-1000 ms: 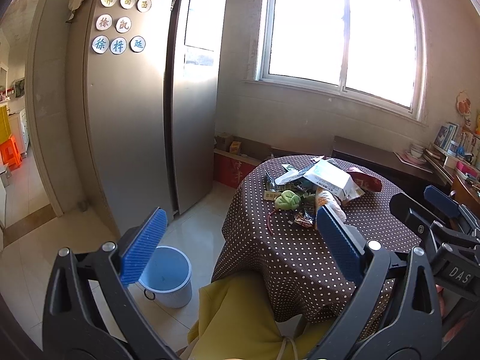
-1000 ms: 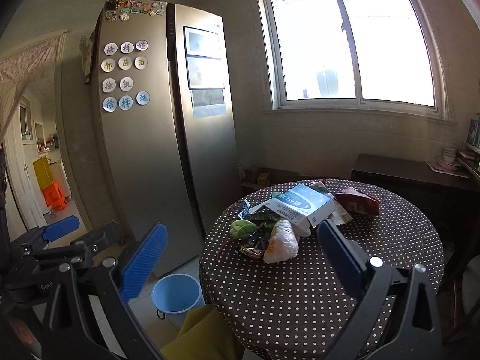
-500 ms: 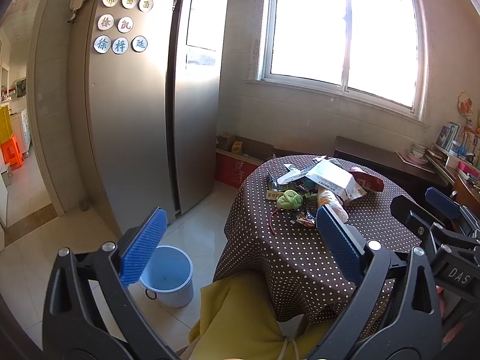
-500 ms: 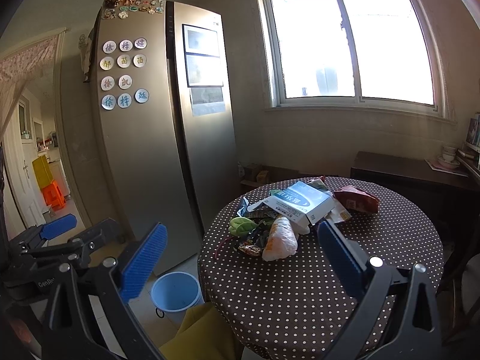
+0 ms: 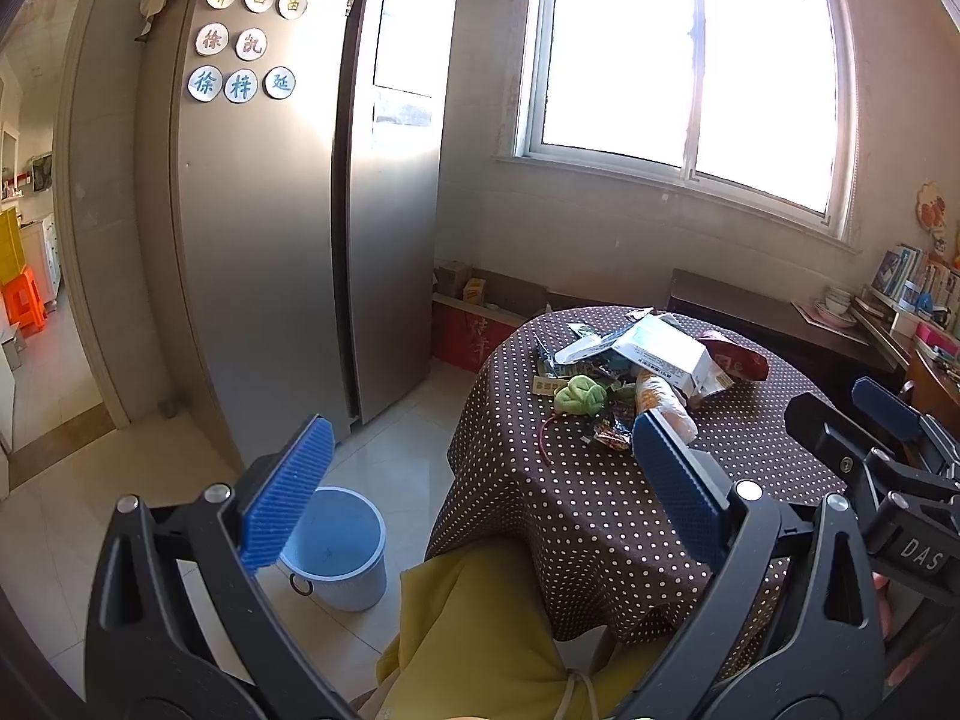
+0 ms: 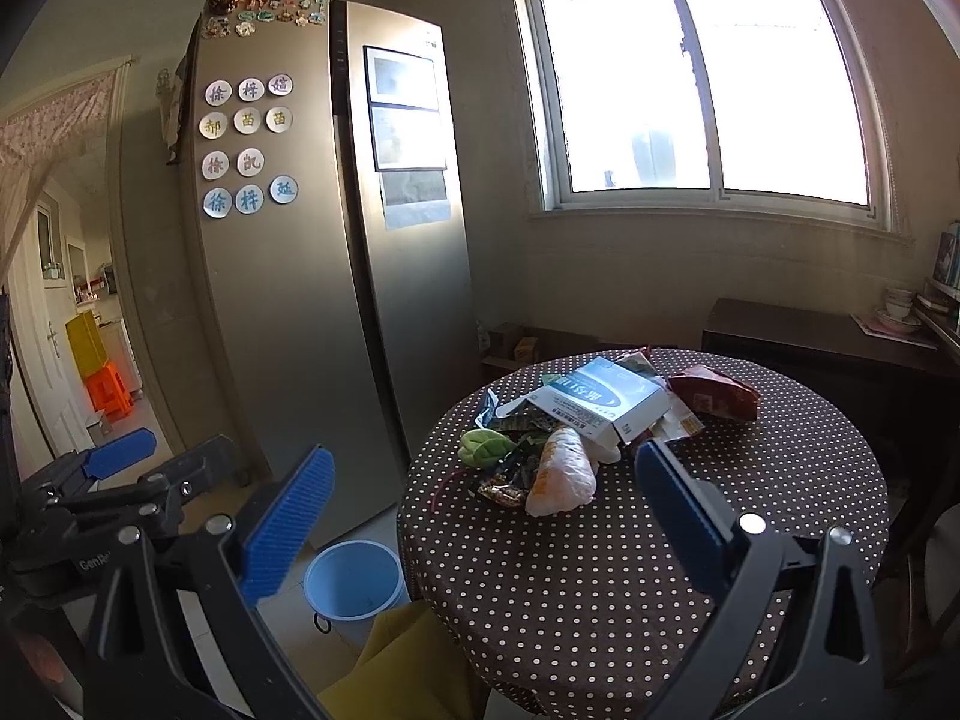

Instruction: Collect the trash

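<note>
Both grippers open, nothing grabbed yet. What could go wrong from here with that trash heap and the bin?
1. The trash is heaped: the white box lies on wrappers, next to the plastic bag. Grabbing one may drag others off the table.
2. The blue bin sits on the floor below the table's edge, so pieces must be carried over and could drop and miss it.
3. Left gripper and right gripper are close side by side and may collide.

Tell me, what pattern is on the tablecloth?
The tablecloth is dark brown with small white polka dots, clearest in the right wrist view.
</note>
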The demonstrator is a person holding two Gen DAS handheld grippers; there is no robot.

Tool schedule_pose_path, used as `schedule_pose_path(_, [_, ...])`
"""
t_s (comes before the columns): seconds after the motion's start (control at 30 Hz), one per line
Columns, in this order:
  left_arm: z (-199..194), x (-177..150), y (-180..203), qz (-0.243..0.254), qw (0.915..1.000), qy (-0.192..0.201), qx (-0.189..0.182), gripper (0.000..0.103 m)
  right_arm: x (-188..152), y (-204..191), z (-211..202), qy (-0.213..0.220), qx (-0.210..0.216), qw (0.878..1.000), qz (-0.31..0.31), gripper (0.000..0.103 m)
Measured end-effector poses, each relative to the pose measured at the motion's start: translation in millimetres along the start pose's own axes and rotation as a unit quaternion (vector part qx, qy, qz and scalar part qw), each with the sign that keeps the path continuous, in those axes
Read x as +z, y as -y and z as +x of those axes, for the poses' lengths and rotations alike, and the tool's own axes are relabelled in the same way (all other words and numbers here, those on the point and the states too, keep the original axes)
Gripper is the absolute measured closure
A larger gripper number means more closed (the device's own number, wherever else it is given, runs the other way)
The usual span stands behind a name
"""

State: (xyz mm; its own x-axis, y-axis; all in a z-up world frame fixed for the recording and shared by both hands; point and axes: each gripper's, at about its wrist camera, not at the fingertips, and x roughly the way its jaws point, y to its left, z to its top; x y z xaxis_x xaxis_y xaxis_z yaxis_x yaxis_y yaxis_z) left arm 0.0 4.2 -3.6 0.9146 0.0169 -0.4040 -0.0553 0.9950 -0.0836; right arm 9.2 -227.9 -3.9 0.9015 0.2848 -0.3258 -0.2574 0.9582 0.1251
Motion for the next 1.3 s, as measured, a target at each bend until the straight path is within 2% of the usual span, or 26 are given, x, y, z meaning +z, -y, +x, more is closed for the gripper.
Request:
schedule_pose_path(0.4, [6, 2, -1, -0.002, 1.0, -0.008, -0.002, 0.005, 0, -3, 3, -0.003, 0.006, 1.0, -0.003, 0.004])
schedule_pose_path(0.7, [24, 1, 4, 0.006, 0.9992, -0.036, -0.016, 0.005, -2, 5, 16, -0.016, -0.004, 1.0, 0.008, 0.004])
schedule_pose_path(1.03, [69, 1, 19, 0.026, 0.9936, -0.098, -0.051, 0.005, -11, 29, 43, -0.041, -0.039, 0.997, 0.047, 0.004])
schedule_pose_path(1.3, [114, 5, 30, 0.044, 0.9892, -0.124, -0.066, 0.005, -19, 54, 80, -0.084, -0.076, 0.99, 0.081, 0.004])
